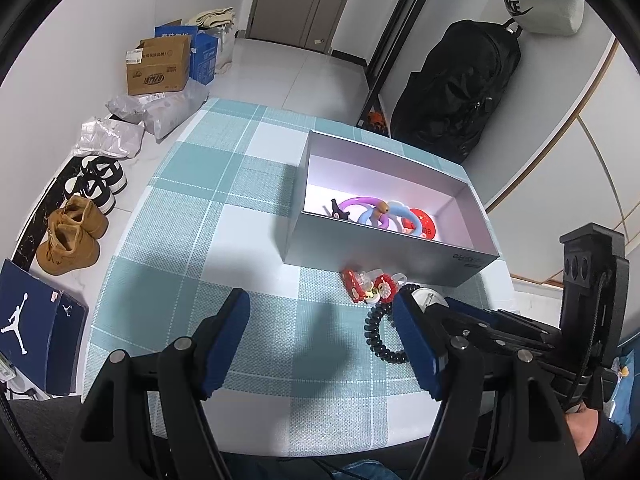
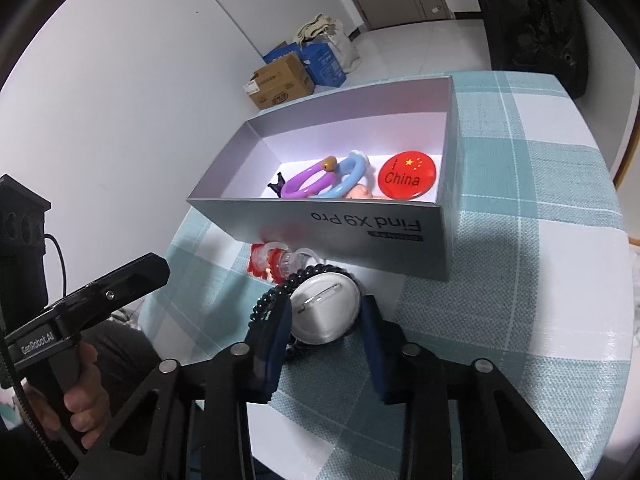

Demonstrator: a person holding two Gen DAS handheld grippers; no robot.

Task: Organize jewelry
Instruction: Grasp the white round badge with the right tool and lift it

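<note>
A grey box (image 1: 384, 252) (image 2: 320, 216) stands on the checked tablecloth and holds a purple ring (image 2: 306, 182), a blue ring (image 2: 348, 178) and a red "China" badge (image 2: 407, 177). In front of it lie red-and-clear hair clips (image 1: 370, 284) (image 2: 272, 262), a black bead bracelet (image 1: 380, 336) (image 2: 268, 300) and a white pin badge (image 2: 325, 310), pin side up. My right gripper (image 2: 326, 312) is closed around the white badge, on the table. My left gripper (image 1: 320, 320) is open and empty, above the cloth left of the bracelet.
The table's round edge runs close on the near and left sides. On the floor to the left are shoes (image 1: 74, 236), cardboard boxes (image 1: 158, 66) and bags. A black bag (image 1: 456, 88) hangs beyond the table.
</note>
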